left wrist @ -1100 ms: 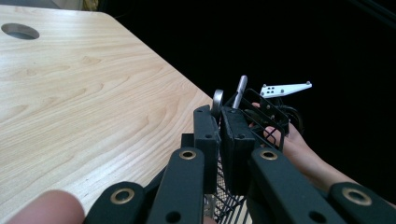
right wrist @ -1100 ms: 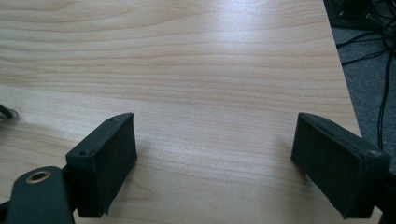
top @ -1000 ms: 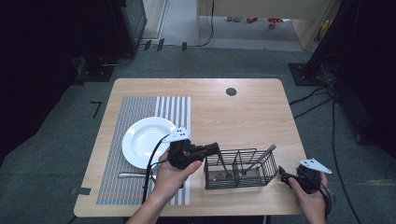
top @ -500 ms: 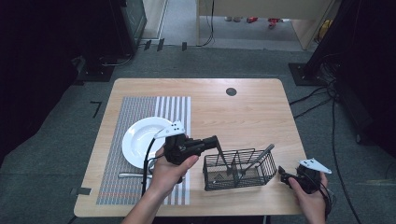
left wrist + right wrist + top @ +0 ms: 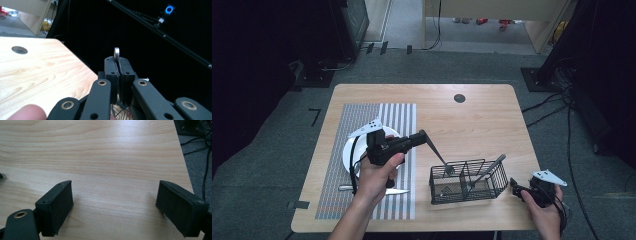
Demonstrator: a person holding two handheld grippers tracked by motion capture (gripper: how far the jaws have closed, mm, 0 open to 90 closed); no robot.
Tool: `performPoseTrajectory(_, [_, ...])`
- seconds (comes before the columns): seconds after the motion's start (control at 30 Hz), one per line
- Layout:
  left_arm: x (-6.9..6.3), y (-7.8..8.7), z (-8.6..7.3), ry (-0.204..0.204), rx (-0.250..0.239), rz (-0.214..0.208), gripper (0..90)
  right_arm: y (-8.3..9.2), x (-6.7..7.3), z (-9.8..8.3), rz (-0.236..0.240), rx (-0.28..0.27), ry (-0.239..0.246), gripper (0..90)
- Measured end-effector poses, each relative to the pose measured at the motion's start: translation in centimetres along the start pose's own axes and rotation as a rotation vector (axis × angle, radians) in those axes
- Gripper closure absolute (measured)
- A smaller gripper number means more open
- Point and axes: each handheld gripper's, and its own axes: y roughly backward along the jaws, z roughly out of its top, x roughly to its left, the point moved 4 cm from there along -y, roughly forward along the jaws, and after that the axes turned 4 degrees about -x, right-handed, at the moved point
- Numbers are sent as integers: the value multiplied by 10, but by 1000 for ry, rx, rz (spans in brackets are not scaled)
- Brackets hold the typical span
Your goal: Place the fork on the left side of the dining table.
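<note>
Presently, notes from the table:
Left gripper (image 5: 422,135): raised above the striped mat, jaws clamped together on the handle of a utensil (image 5: 438,156).
Utensil: slants from the left jaws down and to the right; its head end (image 5: 449,170) sits in the left compartment of the wire basket (fork or spoon, too small to tell).
Handle tip: in the left gripper view the rounded metal end with a hole (image 5: 116,53) sticks up just past the pressed pads.
Right gripper (image 5: 515,185): held low at the table's near right corner, just beside the basket's right end; in the right gripper view its pads (image 5: 57,205) stand wide apart over bare wood, nothing between them.
Wire basket (image 5: 495,182): black, near the front edge, right of the mat; a second utensil (image 5: 487,171) leans in its right compartment, handle up and to the right.
Plate (image 5: 348,155): white, on the mat, partly covered by the left hand (image 5: 379,175).
Knife (image 5: 396,191): flat on the mat, near the front, below the plate.
Mat (image 5: 362,120): grey and white stripes, on the left half of the table (image 5: 482,120) (light wood, with a round hole (image 5: 459,98) near the far edge).
</note>
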Motion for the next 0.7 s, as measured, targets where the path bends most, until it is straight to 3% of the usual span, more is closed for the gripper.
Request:
performPoseTrajectory(0.37, [0,12,19,-25,-38,16,890,0,0,0,1,-1,0,138])
performPoseTrajectory(0.57, [0,18,31,-9,-53,-8,890,0,0,0,1,-1,-1,139])
performPoseTrajectory(0.7, [-5,23,38,-25,-66,-7,890,0,0,0,1,-2,0,138])
